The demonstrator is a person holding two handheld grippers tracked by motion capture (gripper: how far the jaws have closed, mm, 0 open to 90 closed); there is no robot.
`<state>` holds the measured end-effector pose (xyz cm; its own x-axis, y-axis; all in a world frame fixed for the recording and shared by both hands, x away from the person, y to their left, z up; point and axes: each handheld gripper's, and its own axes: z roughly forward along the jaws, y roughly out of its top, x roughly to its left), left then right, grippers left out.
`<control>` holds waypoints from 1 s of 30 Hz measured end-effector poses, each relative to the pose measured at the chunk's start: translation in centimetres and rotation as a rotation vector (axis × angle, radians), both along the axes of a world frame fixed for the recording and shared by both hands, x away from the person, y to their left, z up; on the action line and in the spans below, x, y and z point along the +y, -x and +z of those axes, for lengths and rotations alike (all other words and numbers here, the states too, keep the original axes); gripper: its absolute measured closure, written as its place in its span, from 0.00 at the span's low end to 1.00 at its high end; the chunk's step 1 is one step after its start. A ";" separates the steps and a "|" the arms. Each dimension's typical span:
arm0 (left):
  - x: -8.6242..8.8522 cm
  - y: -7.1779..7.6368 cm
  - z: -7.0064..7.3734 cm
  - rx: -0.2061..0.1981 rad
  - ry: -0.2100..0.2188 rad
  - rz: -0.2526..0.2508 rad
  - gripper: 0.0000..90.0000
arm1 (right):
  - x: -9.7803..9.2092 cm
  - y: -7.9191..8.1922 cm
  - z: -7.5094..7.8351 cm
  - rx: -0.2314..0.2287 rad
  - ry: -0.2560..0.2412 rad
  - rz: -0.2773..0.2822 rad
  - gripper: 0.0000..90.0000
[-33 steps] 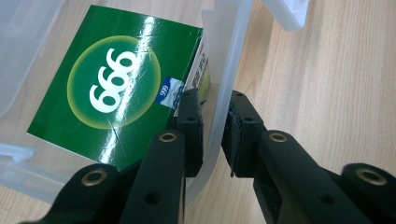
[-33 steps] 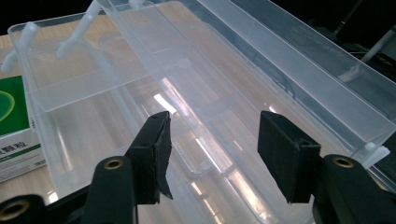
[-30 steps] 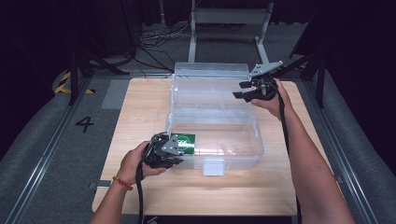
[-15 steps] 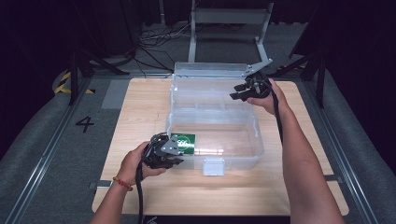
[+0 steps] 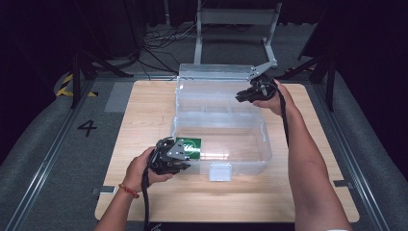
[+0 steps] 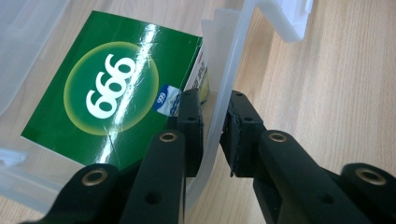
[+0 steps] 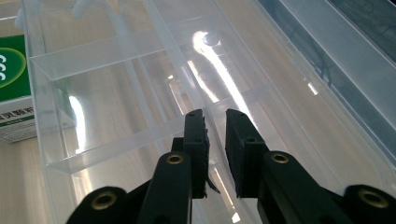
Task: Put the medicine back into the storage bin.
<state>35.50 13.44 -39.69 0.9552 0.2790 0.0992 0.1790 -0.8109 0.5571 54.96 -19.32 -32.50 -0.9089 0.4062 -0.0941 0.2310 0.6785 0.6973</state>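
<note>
left hand-held gripper (image 6: 212, 135): I've got it pinching the front-left wall of the clear plastic organiser box (image 5: 262, 144) | right hand-held gripper (image 7: 215, 140): pinching a thin inner divider (image 7: 140, 135) | green "666" carton (image 6: 107, 88): lying inside the box's near-left corner on the wooden surface (image 5: 144, 106)

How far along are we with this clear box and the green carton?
The green carton already lies inside the clear box, at its left end. In hand: the left gripper straddles the box's front wall, steadying it, while the right gripper has its jaws around the edge of the open lid. Left to do, probably: swing the lid down and latch it.
</note>
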 end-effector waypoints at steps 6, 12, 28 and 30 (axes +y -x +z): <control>0.1 -0.1 -0.1 0.017 0.009 0.010 0.88 | 0.2 0.2 0.2 -0.017 0.027 0.025 0.92; 0.1 -0.2 -0.2 0.029 0.034 0.013 0.87 | 0.2 0.5 0.5 -0.021 0.028 0.061 0.94; 0.2 -0.1 -0.4 0.047 0.061 0.026 0.85 | 0.0 1.4 1.8 -0.015 0.065 0.148 0.99; 0.2 0.0 -0.4 0.045 0.057 0.025 0.85 | -0.1 1.6 1.9 -0.012 0.055 0.156 0.99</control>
<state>35.54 13.60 -40.07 0.9510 0.3068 0.0393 0.2249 -0.7730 0.5932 53.35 -19.39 -30.58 -0.9592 0.2542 -0.1235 0.1118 0.7428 0.6601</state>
